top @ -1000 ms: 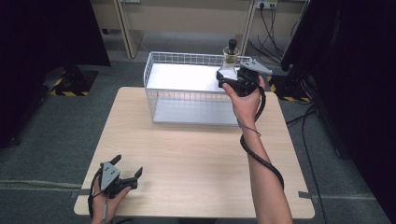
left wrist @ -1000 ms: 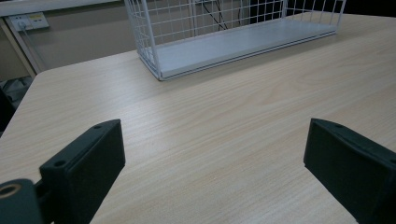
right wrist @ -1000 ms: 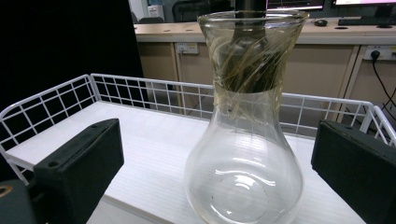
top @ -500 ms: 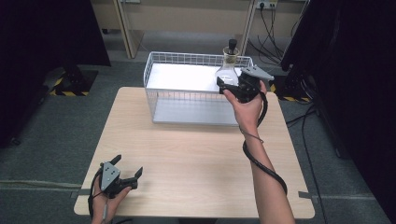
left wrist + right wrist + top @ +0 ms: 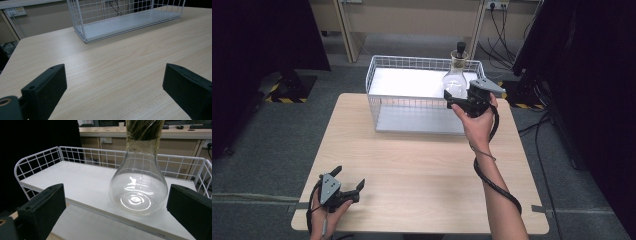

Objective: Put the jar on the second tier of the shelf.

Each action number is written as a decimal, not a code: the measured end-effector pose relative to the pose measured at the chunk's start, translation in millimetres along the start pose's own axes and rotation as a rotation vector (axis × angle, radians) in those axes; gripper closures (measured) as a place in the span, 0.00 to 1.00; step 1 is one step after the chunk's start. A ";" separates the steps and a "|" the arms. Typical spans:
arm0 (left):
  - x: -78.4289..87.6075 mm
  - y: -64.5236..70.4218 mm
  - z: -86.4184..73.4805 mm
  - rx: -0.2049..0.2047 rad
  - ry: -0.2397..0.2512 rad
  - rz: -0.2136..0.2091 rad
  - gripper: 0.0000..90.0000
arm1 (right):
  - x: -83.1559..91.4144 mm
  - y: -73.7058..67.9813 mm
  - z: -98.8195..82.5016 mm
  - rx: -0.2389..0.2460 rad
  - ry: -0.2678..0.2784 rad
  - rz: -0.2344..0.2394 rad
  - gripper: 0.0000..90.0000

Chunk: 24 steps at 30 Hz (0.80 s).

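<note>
A white wire basket (image 5: 412, 95) with two white shelves sits at the far edge of the wooden table (image 5: 422, 175), its right end near the table's right edge. On the upper shelf (image 5: 75, 182), toward the right end, stands a clear glass flask (image 5: 455, 80) with a round belly and a dark stopper (image 5: 460, 48); the neck appears wrapped in something yellowish, though the right gripper view cuts it off.

The right gripper (image 5: 457, 102) is raised at the basket's front right, jaws spread wide on either side of the flask's belly without touching it. In its own view the flask (image 5: 138, 187) stands upright between the parted jaws, with bare shelf stretching away to its left.

The left gripper (image 5: 349, 187) rests low at the near left corner of the table, close to the front edge, jaws released and holding nothing. The whole middle of the tabletop lies open between it and the basket (image 5: 125, 20).

Compared with a second ago, the right gripper has drawn slightly left and nearer the flask; the left has kept its place.
</note>
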State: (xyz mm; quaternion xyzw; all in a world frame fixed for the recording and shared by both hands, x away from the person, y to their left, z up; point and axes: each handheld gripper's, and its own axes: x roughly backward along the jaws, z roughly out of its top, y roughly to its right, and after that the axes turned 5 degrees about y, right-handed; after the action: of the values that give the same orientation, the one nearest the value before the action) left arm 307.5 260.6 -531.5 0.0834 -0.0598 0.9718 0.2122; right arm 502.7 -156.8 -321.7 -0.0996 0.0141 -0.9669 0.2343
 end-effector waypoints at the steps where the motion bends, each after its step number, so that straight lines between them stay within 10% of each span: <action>1: 0.0 0.0 0.0 0.000 0.000 0.000 0.06 | 0.8 -0.4 -0.8 0.001 -0.001 0.002 0.03; 24: -0.3 0.5 0.1 -0.005 -0.004 0.003 0.06 | 21.8 -2.3 -17.2 0.021 -0.017 0.026 0.03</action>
State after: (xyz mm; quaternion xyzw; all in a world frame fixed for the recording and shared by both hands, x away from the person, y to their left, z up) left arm 307.6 260.1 -531.4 0.0847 -0.0626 0.9718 0.2110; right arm 479.3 -165.1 -334.4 -0.1051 0.0030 -0.9631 0.2478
